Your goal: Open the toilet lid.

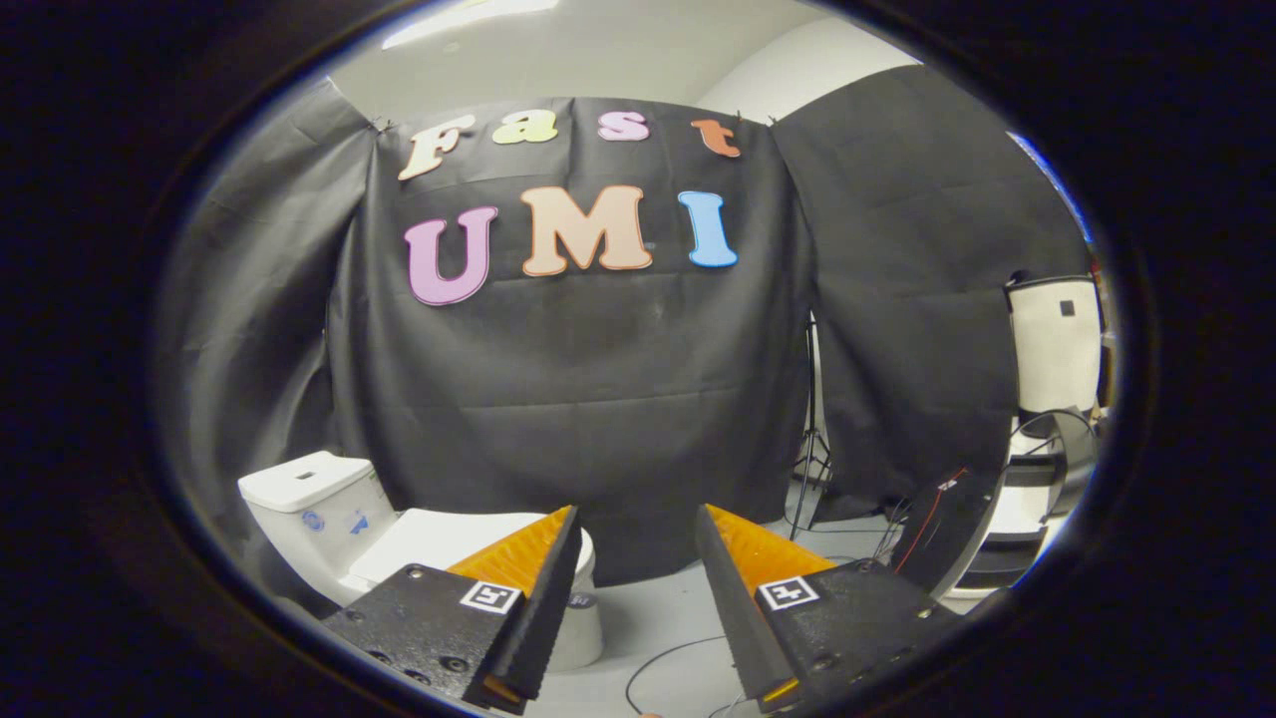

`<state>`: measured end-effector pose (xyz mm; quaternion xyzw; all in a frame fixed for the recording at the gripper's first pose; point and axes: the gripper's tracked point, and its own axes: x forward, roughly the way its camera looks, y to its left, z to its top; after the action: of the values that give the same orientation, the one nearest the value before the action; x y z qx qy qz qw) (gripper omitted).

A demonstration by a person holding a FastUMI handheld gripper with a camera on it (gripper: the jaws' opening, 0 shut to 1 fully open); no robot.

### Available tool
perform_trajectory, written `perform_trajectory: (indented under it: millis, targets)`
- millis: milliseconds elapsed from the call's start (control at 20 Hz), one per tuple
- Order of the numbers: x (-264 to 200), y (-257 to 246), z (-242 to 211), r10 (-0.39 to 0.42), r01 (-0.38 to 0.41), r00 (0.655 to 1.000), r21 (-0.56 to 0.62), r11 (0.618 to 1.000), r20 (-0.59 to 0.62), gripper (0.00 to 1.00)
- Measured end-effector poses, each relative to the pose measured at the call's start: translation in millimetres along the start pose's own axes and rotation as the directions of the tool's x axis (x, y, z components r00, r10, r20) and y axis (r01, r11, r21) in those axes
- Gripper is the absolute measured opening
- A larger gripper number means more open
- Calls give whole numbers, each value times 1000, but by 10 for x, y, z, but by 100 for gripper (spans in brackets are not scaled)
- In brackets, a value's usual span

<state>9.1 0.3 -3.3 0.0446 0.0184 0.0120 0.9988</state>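
Note:
A white toilet stands low on the floor against the black cloth wall, beyond and to the left of my left finger. Its lid [439, 538] lies flat and closed on the bowl, partly hidden behind the left finger [518, 583]. The white tank [314, 509] rises behind the lid. My gripper [636, 519] is held well above and away from the toilet, open, with nothing but floor and cloth between its two black-and-orange fingers.
A thin black cable [663, 663] loops on the pale floor just ahead of the fingers. A light-stand tripod [812, 449] stands in the gap of the cloth. To the right are a white chair [1052, 344] and black equipment with red wires [937, 519].

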Motion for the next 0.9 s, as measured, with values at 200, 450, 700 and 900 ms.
perform_trajectory:
  millis: [200, 450, 700, 900]
  targets:
    - [204, 97, 81, 39, -41, 999, 106, 993, 20, 72]
    - [556, 261, 250, 92, -95, 996, 223, 970, 23, 75]
    - [923, 326, 264, 90, -88, 996, 398, 913, 14, 72]
    - [1173, 383, 77, 47, -59, 998, 559, 827, 35, 71]
